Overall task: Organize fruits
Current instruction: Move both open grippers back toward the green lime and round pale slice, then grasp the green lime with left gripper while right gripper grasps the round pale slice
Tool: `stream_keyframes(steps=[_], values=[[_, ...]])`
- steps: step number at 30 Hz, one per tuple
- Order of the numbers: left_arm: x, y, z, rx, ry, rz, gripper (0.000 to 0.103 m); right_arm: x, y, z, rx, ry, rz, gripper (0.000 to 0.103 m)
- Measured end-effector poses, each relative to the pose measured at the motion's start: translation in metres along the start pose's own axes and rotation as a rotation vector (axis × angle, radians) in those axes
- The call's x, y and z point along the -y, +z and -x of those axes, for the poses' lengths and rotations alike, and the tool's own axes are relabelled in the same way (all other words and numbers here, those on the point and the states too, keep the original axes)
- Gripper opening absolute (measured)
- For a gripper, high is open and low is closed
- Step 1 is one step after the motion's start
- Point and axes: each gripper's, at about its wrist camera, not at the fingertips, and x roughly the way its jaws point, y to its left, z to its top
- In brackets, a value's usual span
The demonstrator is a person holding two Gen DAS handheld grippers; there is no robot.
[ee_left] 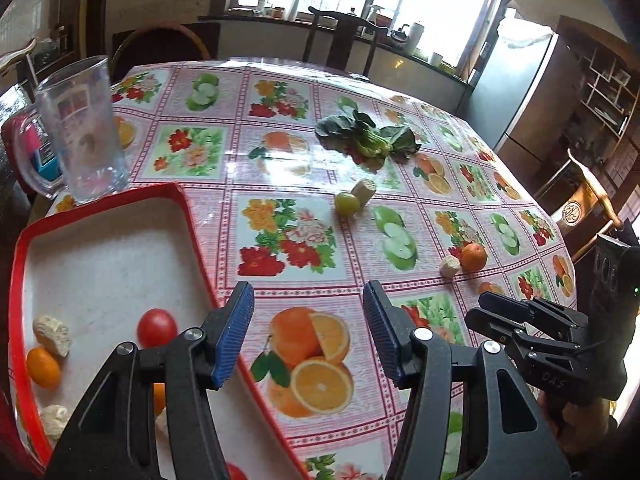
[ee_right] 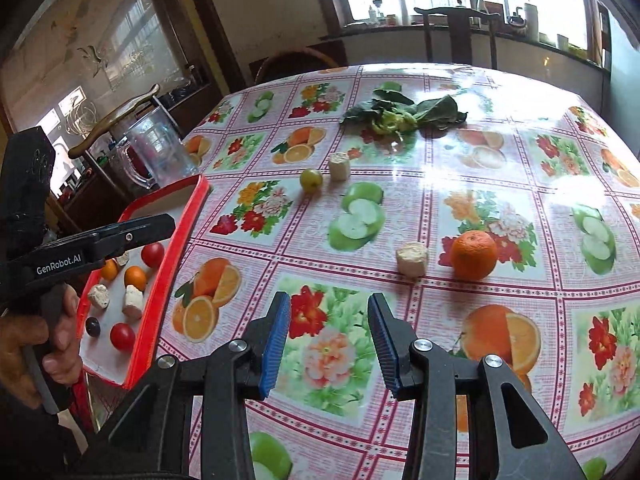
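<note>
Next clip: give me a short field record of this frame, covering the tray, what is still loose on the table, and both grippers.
tray: red-rimmed tray at the table's left edge
in tray: tomatoes, small oranges, pale chunks, one dark round fruit
loose on tablecloth: orange beside a pale chunk; green fruit beside another chunk; leafy greens farther back
other: clear glass mug behind the tray
left gripper: open, empty, near the tray's edge
right gripper: open, empty, short of the orange

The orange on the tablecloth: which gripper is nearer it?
Right. The right gripper hovers just short of the orange; the left gripper hangs beside the red tray.
</note>
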Motion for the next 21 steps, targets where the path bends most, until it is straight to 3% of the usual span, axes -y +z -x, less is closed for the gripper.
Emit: stream_keyframes(steps=[7,14,21], values=[[0.028,0.021,-0.043,-0.02,0.018,-0.082,0.055,0.018,0.013,-0.026,-0.019,-0.048,0.006,0.042],[0.031,0.039,-0.091,-0.072,0.042,-0.092,0.055,0.031,0.02,-0.05,-0.025,-0.136,0.03,0.041],[0.038,0.056,-0.131,-0.097,0.061,-0.113,0.055,0.031,0.03,-0.06,-0.016,-0.135,0.072,0.031]])
